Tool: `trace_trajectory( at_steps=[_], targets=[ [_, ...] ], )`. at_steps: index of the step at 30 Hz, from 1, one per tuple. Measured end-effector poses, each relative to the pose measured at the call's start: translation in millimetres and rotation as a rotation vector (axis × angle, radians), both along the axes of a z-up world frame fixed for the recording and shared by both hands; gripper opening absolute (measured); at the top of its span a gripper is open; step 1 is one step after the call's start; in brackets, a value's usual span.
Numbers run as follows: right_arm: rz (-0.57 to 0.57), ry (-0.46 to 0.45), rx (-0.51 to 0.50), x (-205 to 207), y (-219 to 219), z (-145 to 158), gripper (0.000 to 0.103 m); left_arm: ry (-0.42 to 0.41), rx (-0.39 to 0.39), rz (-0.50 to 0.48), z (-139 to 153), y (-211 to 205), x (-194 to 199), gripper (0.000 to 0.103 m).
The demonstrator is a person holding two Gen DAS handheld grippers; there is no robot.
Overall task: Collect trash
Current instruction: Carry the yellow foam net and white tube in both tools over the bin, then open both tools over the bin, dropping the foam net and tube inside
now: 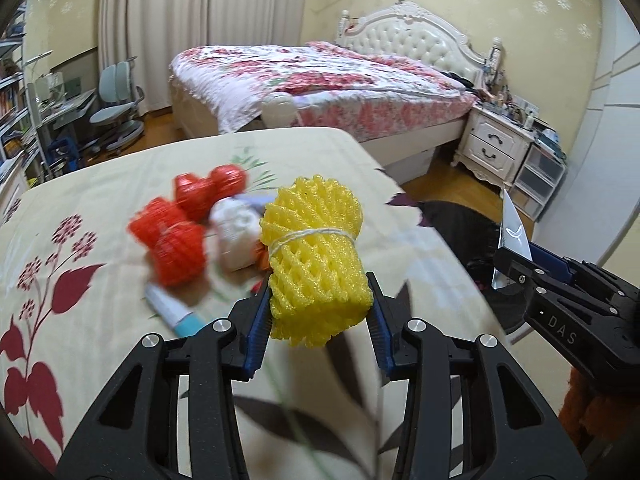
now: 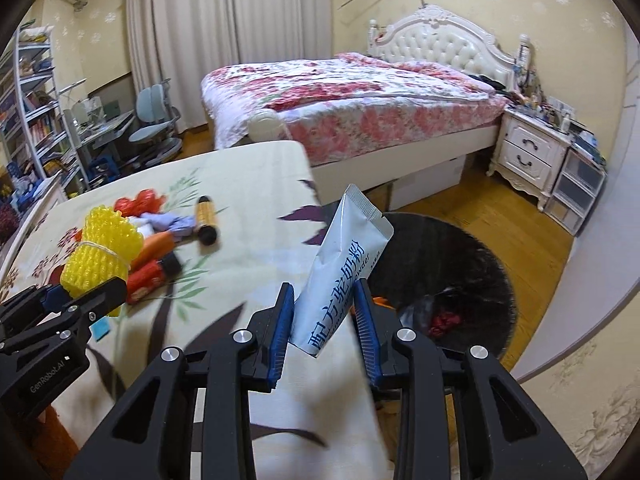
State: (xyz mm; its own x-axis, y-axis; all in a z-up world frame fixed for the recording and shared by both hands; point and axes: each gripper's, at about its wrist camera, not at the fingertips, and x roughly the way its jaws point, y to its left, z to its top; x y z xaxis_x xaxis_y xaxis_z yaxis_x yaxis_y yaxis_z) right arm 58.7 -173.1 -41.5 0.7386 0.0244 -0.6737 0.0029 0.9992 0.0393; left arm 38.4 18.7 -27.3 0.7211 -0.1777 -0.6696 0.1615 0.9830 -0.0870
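My left gripper [image 1: 318, 308] is shut on a yellow foam fruit net [image 1: 316, 256] tied with string, held above the floral-cloth table [image 1: 60, 240]; it also shows in the right wrist view [image 2: 102, 252]. My right gripper [image 2: 324, 312] is shut on a pale blue powder sachet [image 2: 344, 272], held over the table's right edge; the sachet [image 1: 510, 232] and gripper [image 1: 516, 272] show at the right of the left wrist view. A black trash bin [image 2: 452, 276] with a dark liner stands on the floor below. Red foam nets [image 1: 176, 236] and a white wrapper [image 1: 236, 232] lie on the table.
A small tube [image 1: 176, 314] lies near the left fingers. A yellow-and-black tube [image 2: 206, 220], orange packets [image 2: 154, 248] and a purple wrapper [image 2: 172, 222] lie on the table. A bed [image 2: 360, 96], a nightstand [image 2: 528, 152], plastic drawers [image 2: 576, 192] and a desk with chair [image 2: 152, 128] stand beyond.
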Motion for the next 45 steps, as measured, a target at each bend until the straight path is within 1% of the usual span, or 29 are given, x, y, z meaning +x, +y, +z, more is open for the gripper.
trace_trajectory(
  at_steps=[8,12,17,22,27,39,40,42,43,44,45],
  targets=[
    [-0.092,0.011,0.014,15,-53,-11,0.032,-0.013,0.024,-0.094,-1,-65,32,0.041],
    [-0.119,0.028,0.028,23,-71,-21,0.032,0.003,0.044,-0.126,-9,-93,49,0.041],
    [-0.134,0.048,0.038,33,-85,-33,0.032,0.023,0.068,-0.152,-19,-117,69,0.042],
    [-0.15,0.059,0.048,40,-95,-39,0.032,0.037,0.094,-0.172,-29,-134,78,0.042],
    [-0.16,0.069,0.054,43,-105,-44,0.032,0.058,0.104,-0.178,-37,-147,87,0.042],
    [-0.184,0.082,0.063,51,-117,-49,0.032,0.062,0.117,-0.192,-39,-169,101,0.043],
    [-0.187,0.08,0.063,51,-118,-49,0.033,0.057,0.122,-0.194,-38,-170,101,0.045],
    [-0.19,0.079,0.061,52,-119,-49,0.036,0.056,0.126,-0.197,-39,-172,103,0.053],
    [-0.195,0.078,0.057,52,-120,-48,0.039,0.056,0.123,-0.194,-39,-172,103,0.056],
    [-0.2,0.076,0.054,51,-121,-49,0.042,0.057,0.118,-0.189,-38,-171,104,0.062],
    [-0.204,0.076,0.054,51,-122,-49,0.045,0.057,0.111,-0.184,-38,-170,104,0.065]
  ],
)
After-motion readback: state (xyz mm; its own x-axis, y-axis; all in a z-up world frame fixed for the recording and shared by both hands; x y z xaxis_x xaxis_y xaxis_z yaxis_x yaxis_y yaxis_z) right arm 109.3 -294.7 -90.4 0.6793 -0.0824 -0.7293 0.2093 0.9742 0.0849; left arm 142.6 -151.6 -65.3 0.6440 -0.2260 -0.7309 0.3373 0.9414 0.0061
